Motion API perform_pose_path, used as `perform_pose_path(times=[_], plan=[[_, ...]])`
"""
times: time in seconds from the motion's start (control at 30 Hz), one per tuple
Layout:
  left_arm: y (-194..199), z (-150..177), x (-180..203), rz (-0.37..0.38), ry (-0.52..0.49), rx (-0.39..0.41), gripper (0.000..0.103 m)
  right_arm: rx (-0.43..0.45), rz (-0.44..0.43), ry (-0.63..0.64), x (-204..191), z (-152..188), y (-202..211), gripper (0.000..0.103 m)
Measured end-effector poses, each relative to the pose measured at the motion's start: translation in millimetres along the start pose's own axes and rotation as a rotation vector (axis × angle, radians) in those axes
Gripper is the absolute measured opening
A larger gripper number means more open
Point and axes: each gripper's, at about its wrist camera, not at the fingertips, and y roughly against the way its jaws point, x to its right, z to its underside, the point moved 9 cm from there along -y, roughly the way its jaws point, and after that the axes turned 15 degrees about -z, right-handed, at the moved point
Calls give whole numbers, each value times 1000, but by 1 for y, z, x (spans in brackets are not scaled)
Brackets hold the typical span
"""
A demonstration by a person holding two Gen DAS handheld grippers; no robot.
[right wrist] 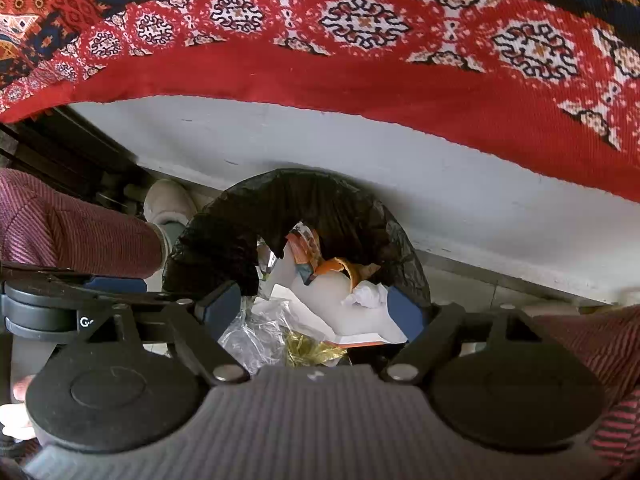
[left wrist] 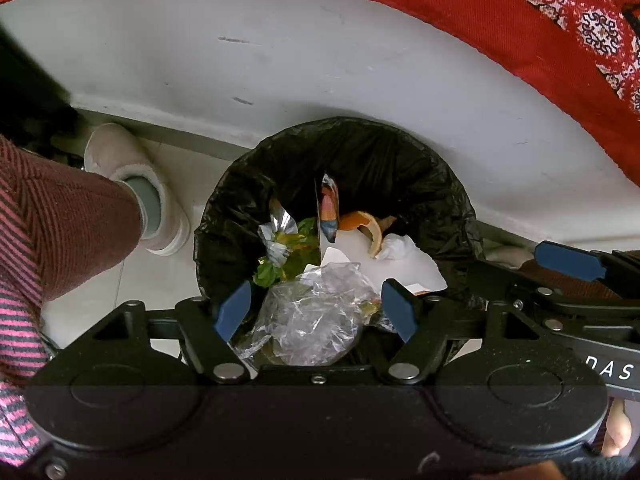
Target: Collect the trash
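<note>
My left gripper [left wrist: 316, 310] stands spread wide above the black-lined round trash bin [left wrist: 440, 200] at frame centre, holding nothing. My right gripper [right wrist: 314, 306] is also spread and empty, with crumpled clear plastic wrap [left wrist: 316, 320] lying below the blue pads.

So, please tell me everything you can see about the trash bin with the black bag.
The trash bin is round, lined with a thin, crinkled black plastic bag folded over its rim. It stands upright on the pale floor, beside a white wall base. Inside lie an orange peel, crumpled clear plastic, white paper and shiny wrappers. Both tongs hang open above it, touching nothing.
</note>
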Motion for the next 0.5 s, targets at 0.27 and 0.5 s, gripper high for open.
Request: perform_pose_path(times=[0.27,0.5], plan=[[0,0,0,-2,-2,2,71,0,0,0,0,0,0,88],[1,-1,-2,1,0,4,71,2,1,-1,0,0,0,88]])
